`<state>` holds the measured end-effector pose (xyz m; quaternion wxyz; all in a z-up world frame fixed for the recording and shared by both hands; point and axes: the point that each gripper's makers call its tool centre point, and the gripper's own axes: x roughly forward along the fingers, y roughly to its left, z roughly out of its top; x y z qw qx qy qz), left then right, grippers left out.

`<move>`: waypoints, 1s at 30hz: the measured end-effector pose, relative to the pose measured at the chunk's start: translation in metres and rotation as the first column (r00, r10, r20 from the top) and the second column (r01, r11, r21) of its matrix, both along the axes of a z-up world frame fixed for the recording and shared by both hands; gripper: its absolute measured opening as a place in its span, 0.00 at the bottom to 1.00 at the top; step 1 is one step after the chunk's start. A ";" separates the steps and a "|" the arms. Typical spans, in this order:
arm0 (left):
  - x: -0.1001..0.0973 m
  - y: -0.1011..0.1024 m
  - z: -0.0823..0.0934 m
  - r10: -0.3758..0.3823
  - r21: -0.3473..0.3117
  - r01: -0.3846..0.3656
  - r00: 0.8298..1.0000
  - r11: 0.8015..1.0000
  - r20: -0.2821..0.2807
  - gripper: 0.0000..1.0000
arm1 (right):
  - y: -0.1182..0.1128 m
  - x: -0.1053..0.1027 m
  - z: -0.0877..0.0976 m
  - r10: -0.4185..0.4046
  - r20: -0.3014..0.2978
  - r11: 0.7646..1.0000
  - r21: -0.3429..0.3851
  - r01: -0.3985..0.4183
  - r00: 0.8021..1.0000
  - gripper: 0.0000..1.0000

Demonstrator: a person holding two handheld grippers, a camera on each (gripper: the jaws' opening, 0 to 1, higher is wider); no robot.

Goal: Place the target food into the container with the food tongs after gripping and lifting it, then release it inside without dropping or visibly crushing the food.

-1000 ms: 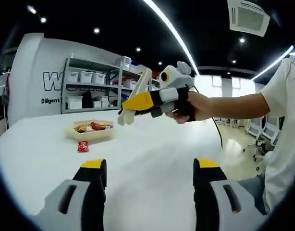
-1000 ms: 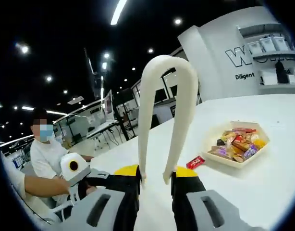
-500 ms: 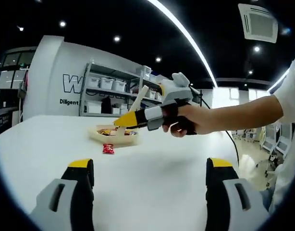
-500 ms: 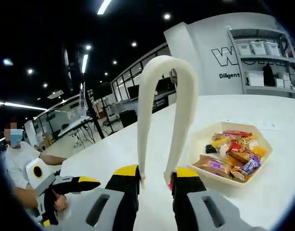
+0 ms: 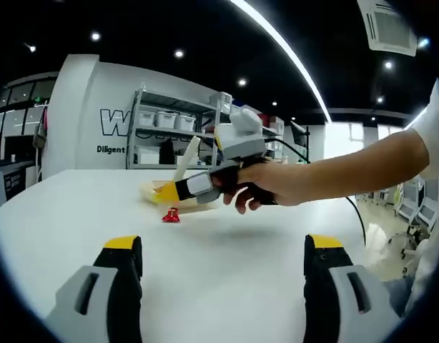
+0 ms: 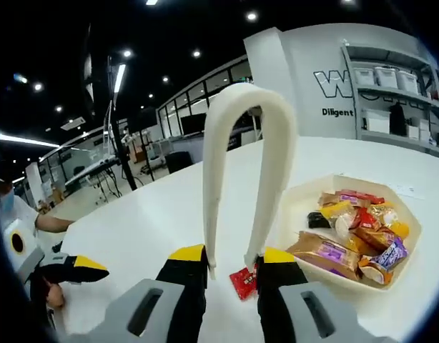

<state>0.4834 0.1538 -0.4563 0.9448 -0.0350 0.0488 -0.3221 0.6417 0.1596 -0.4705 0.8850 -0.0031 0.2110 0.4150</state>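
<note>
My right gripper [image 6: 230, 259] is shut on the cream food tongs [image 6: 241, 107], whose looped end rises away from the jaws. A small red snack packet [image 6: 242, 281] lies on the white table just beyond the jaws. To the right stands a cream tray [image 6: 299, 196] holding several wrapped snacks [image 6: 348, 229]. In the left gripper view my left gripper [image 5: 223, 254] is open and holds nothing. Beyond it a hand carries the right gripper [image 5: 205, 186] with the tongs [image 5: 185, 153] over the tray [image 5: 154, 191], beside the red packet [image 5: 171, 214].
The white table [image 5: 227, 232] stretches wide around the tray. Shelves with white bins [image 5: 169, 136] stand against the back wall. The left gripper [image 6: 66, 270], held by a hand, sits low at the left of the right gripper view. A person [image 6: 8, 211] is at that edge.
My right gripper with the tongs has come down and closer to the tray; the red packet now lies just beyond its jaws. The left gripper has stayed open and nearly still.
</note>
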 end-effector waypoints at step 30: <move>-0.002 -0.002 -0.007 -0.027 0.003 0.027 0.999 1.000 -0.037 0.86 | -0.085 -0.003 0.005 -0.024 -0.042 0.998 -0.066 0.021 0.999 0.23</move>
